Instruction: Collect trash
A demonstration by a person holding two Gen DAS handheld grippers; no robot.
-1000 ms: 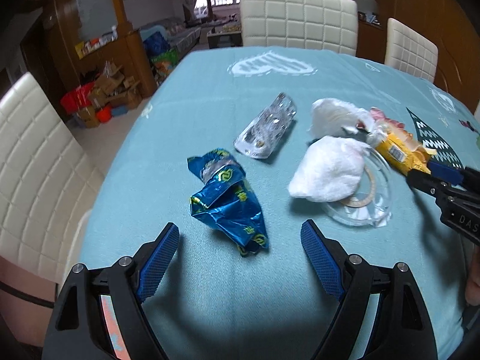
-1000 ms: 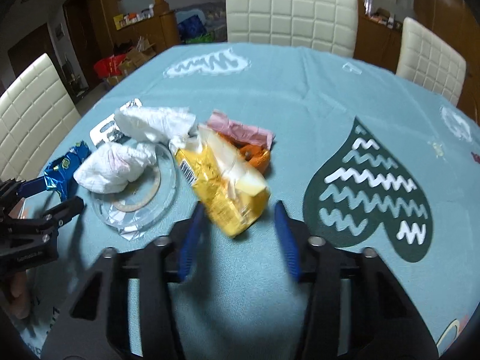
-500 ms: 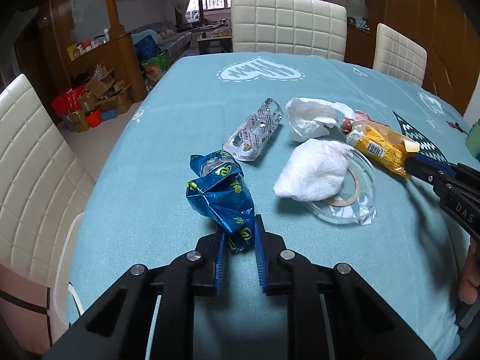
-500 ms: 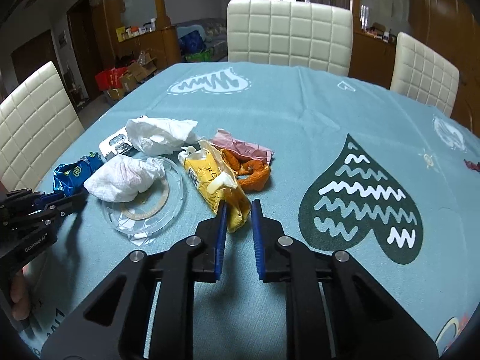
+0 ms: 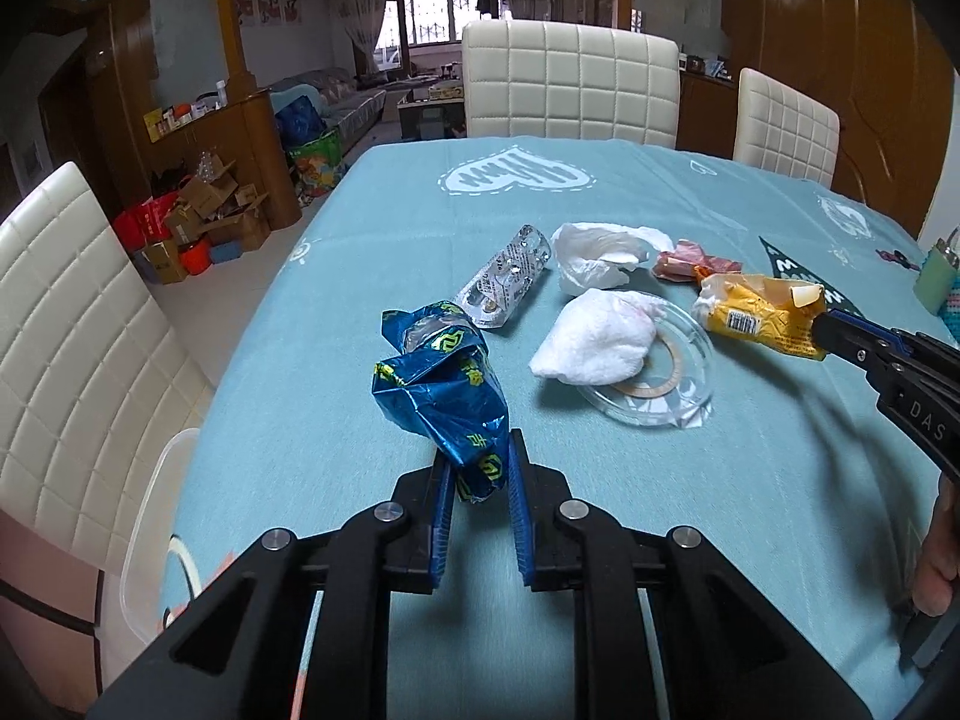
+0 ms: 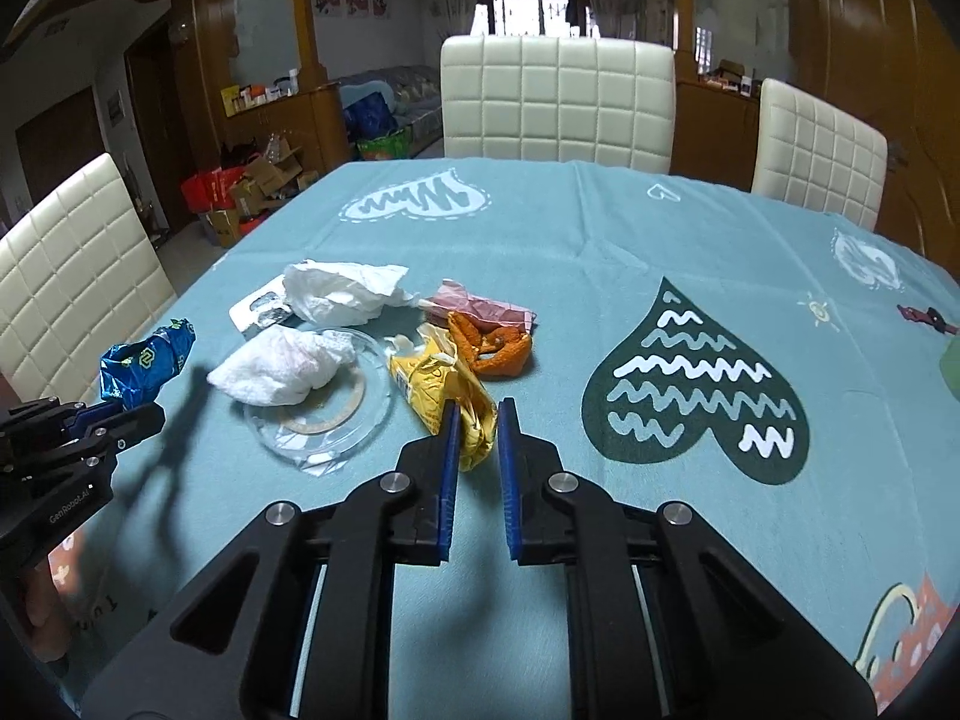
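My left gripper (image 5: 478, 471) is shut on the near end of a crumpled blue foil wrapper (image 5: 441, 381) and holds it just above the teal tablecloth (image 5: 600, 180). My right gripper (image 6: 477, 429) is shut on a yellow snack packet (image 6: 441, 393), which also shows in the left wrist view (image 5: 753, 315). Between them lie a white tissue wad (image 5: 594, 339) on a clear plastic lid (image 5: 660, 381), a second crumpled tissue (image 5: 600, 255), a silver blister pack (image 5: 507, 282), a pink wrapper (image 6: 480, 309) and orange peel (image 6: 495, 348).
Cream padded chairs stand at the far side (image 5: 570, 84), the far right (image 5: 786, 120) and the left (image 5: 66, 324). A clear plastic bin rim (image 5: 153, 516) shows by the table's left edge. A green object (image 5: 936, 276) sits at the right edge.
Both grippers closed from open, the left on the blue wrapper, the right on the yellow packet. Both have since pulled back and up a little with their wrappers.
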